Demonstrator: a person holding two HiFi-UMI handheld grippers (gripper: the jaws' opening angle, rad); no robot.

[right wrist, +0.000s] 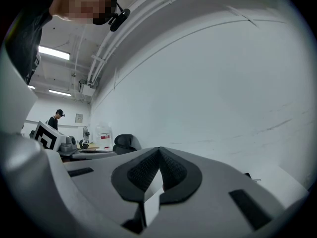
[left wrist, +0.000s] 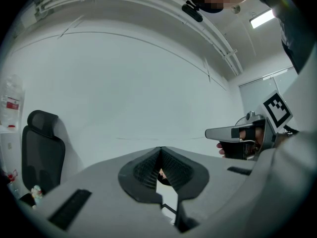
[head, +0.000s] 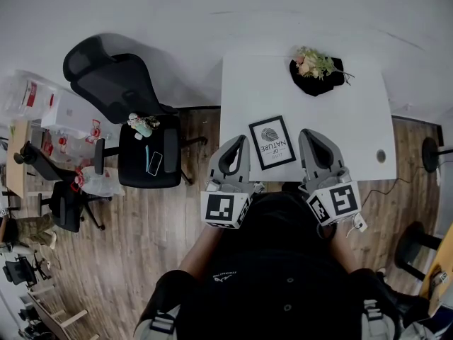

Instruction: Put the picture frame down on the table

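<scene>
Okay so nearest me, the left tongs (head: 239,144) and right tongs (head: 309,137) sit either side of the picture frame (head: 272,142), both pinched closed with nothing in them. The frame's on the white desk (head: 354,119), face showing. Lying flat or propped up, can't tell. My guess is it's light, stiff and a bit fragile and slick in front, so grab the black border. Beyond the frame there's a plant dish (head: 317,69).

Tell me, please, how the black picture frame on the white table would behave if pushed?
The black rectangular picture frame appears to lie flat on the white table, so it would probably slide, not tip. It looks thin and stiff, so likely awkward to lift by an edge.
</scene>
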